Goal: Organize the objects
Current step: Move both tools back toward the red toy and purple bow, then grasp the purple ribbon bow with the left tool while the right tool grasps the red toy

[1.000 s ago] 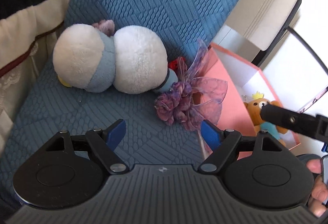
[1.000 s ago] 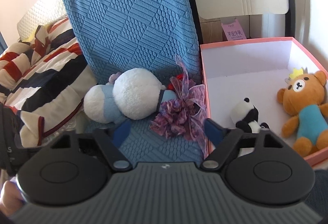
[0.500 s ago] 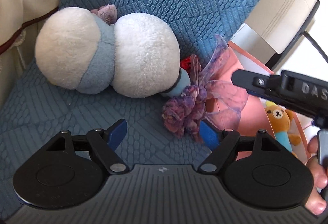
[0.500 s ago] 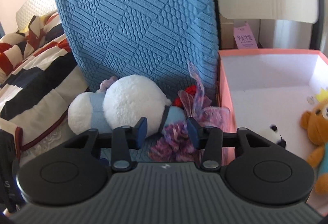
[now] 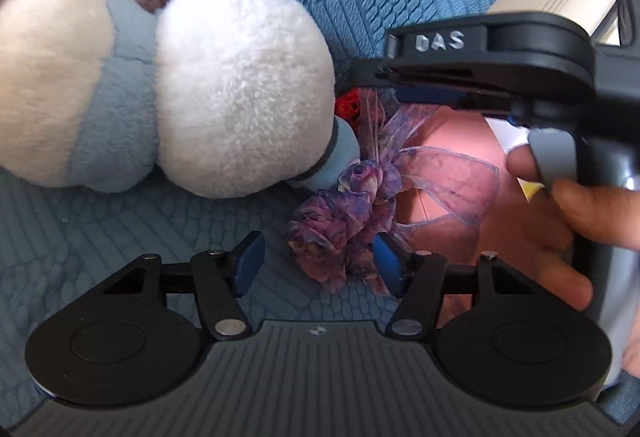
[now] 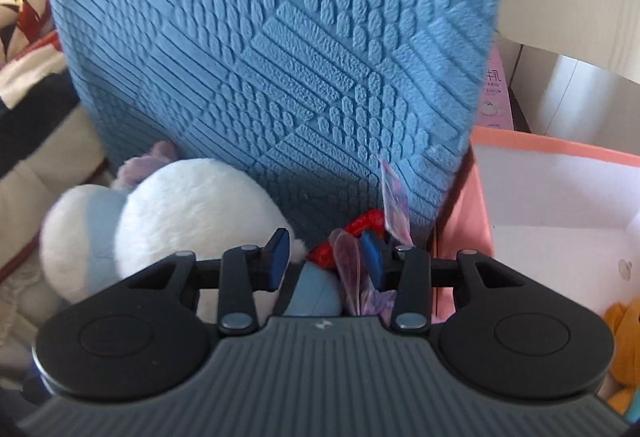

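On the blue quilted seat, beside the pink box [image 5: 444, 173], lies the purple ribbon bouquet [image 5: 344, 221]. My left gripper [image 5: 316, 263] is closing around its fabric roses, pads not yet pressing. My right gripper [image 6: 322, 257] stands narrowed, gripping nothing. I judge it light, soft and crushable, best pinched at the bunched roses.

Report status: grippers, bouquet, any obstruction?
Left gripper closing around bouquet, not clamped. Right gripper narrowed above it, empty. Plush crowds bouquet.

Black tongs [image 5: 316, 263], blue pads [image 5: 250, 263], "DAS" embossed.
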Action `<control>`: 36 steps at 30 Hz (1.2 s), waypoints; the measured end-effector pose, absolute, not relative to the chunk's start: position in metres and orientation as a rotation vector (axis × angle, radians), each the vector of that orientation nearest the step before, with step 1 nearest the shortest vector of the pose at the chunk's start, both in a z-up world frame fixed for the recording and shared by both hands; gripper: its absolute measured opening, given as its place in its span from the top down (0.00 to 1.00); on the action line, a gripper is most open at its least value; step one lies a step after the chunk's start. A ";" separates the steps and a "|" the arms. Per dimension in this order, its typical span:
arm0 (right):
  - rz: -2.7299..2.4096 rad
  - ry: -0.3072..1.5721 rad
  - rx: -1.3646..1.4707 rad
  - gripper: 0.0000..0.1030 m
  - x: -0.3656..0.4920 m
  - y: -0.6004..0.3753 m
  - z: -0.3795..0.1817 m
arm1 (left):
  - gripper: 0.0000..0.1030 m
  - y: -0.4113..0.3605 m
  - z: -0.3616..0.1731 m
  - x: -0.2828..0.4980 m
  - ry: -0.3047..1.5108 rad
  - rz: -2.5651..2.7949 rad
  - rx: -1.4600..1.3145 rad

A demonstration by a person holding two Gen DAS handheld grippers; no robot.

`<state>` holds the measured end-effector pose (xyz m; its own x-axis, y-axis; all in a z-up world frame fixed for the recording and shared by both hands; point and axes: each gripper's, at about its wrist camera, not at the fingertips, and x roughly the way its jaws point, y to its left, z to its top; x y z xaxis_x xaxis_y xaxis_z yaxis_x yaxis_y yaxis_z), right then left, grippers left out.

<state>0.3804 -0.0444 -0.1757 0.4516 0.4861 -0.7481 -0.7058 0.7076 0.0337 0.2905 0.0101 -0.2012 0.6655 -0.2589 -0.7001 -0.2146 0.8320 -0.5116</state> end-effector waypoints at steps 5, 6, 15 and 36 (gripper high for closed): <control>0.699 0.868 -0.412 0.58 0.394 -0.027 -0.196 | 0.44 0.021 -0.214 0.301 0.869 -0.039 -0.691; 0.696 0.882 -0.413 0.56 0.397 -0.026 -0.199 | 0.45 0.022 -0.215 0.303 0.873 -0.037 -0.697; 0.712 0.955 -0.433 0.43 0.414 -0.018 -0.210 | 0.49 0.012 -0.223 0.318 0.902 -0.072 -0.648; 0.754 0.867 -0.474 0.47 0.392 -0.038 -0.203 | 0.88 0.016 -0.210 0.315 0.869 -0.060 -0.665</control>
